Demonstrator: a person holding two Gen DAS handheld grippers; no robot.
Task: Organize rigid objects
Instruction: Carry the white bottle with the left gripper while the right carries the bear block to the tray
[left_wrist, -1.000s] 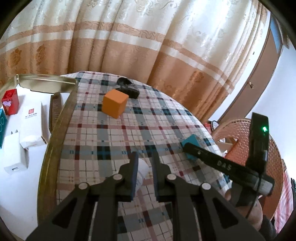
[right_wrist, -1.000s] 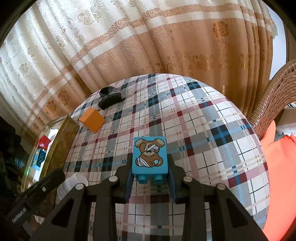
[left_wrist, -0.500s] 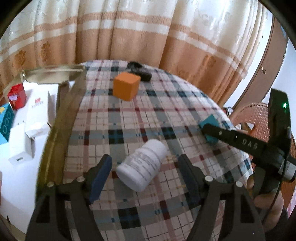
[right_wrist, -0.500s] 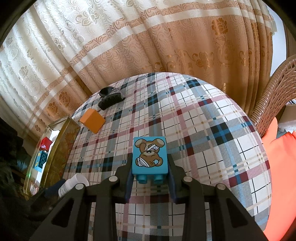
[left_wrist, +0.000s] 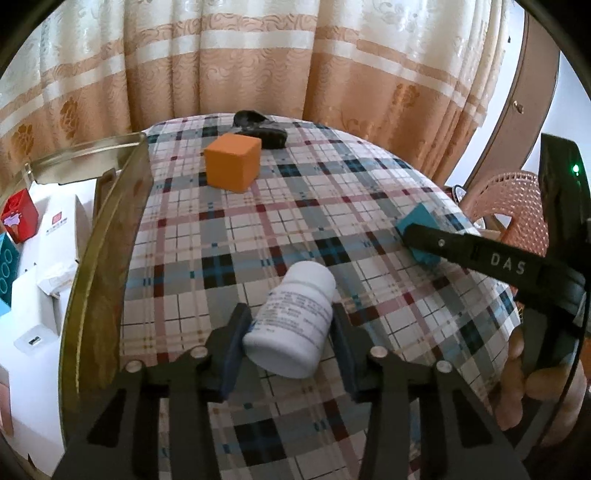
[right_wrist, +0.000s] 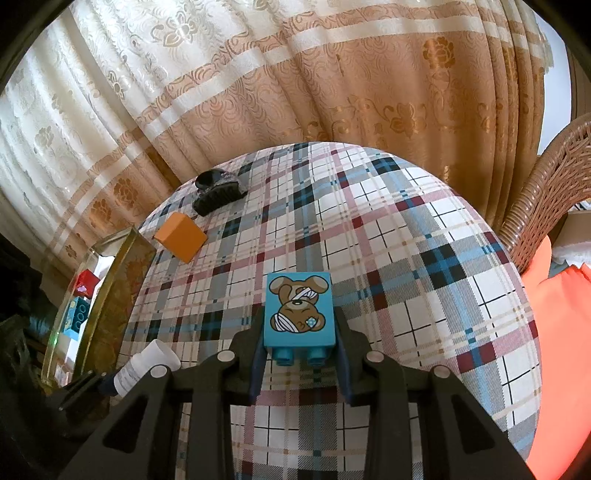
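Left wrist view: beside the glass-walled tray of boxes, the left gripper straddles a white pill bottle lying on its side on the plaid surface, pads at its flanks, grasp unconfirmed. Likely light, stiff and slick, the bottle may roll; its labelled middle suits gripping. Right wrist view: the right gripper is clenched on a hard blue toy brick.
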